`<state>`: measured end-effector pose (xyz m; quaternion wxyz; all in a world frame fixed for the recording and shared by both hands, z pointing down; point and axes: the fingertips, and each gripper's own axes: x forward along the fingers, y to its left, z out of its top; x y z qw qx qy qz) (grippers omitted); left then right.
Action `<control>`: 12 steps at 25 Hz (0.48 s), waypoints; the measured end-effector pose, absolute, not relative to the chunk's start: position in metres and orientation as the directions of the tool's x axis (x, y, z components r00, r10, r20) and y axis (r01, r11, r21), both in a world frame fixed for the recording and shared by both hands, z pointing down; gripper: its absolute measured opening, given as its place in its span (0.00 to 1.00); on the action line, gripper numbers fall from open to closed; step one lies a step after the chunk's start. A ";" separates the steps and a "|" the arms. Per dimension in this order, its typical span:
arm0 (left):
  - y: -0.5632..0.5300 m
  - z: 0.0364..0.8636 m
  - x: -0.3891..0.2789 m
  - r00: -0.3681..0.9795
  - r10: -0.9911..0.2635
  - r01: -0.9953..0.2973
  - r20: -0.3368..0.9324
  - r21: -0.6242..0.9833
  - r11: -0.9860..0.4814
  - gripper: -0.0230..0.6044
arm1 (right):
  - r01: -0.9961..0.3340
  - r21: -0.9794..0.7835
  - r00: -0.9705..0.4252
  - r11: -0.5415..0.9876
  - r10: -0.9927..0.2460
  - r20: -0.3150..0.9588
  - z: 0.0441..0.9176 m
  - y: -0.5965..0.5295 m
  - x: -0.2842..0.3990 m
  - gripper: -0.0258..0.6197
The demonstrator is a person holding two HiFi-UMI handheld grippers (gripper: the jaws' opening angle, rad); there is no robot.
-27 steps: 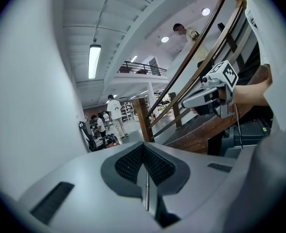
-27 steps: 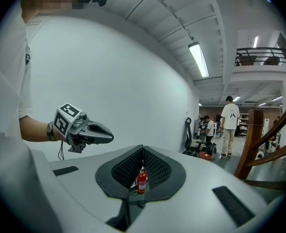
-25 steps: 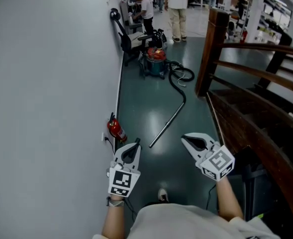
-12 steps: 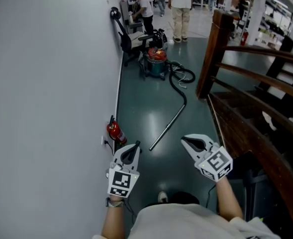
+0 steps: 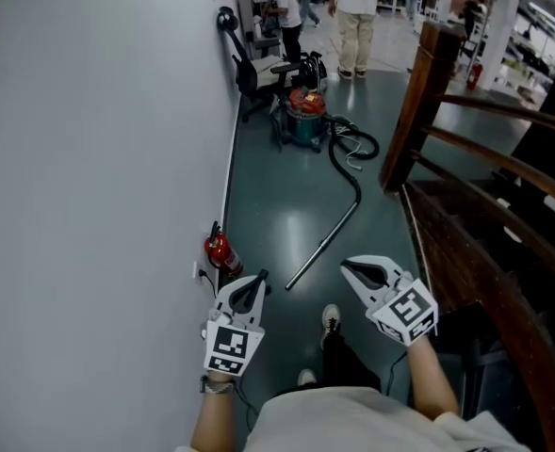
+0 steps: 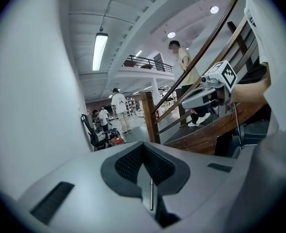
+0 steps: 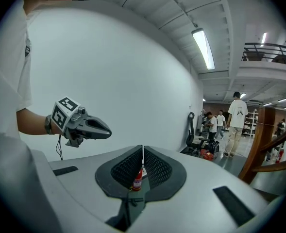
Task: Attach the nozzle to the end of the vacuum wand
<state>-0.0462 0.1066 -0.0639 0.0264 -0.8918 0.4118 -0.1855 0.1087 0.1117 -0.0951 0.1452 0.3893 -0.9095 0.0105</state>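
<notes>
Bare floor (image 5: 268, 196) lies open on both sides of the vacuum wand (image 5: 322, 244). Left of it a fire extinguisher (image 5: 220, 250) stands against the wall (image 5: 98, 158); right of it (quite near) the wooden staircase (image 5: 465, 252); beyond it the vacuum canister (image 5: 305, 121).

The dark floor (image 5: 268, 201) is gleaming glossy. The vacuum wand (image 5: 322, 245) is showing smooth bright metal. The stair railing (image 5: 416, 102) is looking like dark varnished wood, the wall (image 5: 98, 158) matt. The left gripper (image 5: 261, 274) and right gripper (image 5: 345, 264) are showing matt grey plastic with rough black pads (image 6: 128, 164).
</notes>
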 end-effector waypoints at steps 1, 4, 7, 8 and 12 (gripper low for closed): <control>0.100 -0.063 -0.045 0.589 -0.746 -0.727 0.312 -0.198 -0.657 0.03 | -0.705 0.093 -0.660 0.703 -0.699 0.277 -0.093 0.105 0.109 0.09; 0.076 -0.061 -0.042 0.576 -0.755 -0.738 0.314 -0.198 -0.646 0.03 | -0.685 0.099 -0.675 0.722 -0.680 0.287 -0.089 0.080 0.111 0.09; 0.050 -0.060 -0.040 0.562 -0.764 -0.750 0.316 -0.195 -0.632 0.03 | -0.668 0.103 -0.686 0.737 -0.664 0.297 -0.085 0.052 0.116 0.09; 0.042 -0.060 -0.038 0.558 -0.767 -0.753 0.318 -0.196 -0.629 0.03 | -0.665 0.107 -0.688 0.740 -0.661 0.299 -0.085 0.042 0.118 0.09; 0.008 -0.060 -0.033 0.537 -0.778 -0.765 0.325 -0.201 -0.612 0.03 | -0.650 0.124 -0.693 0.749 -0.652 0.307 -0.085 0.002 0.126 0.09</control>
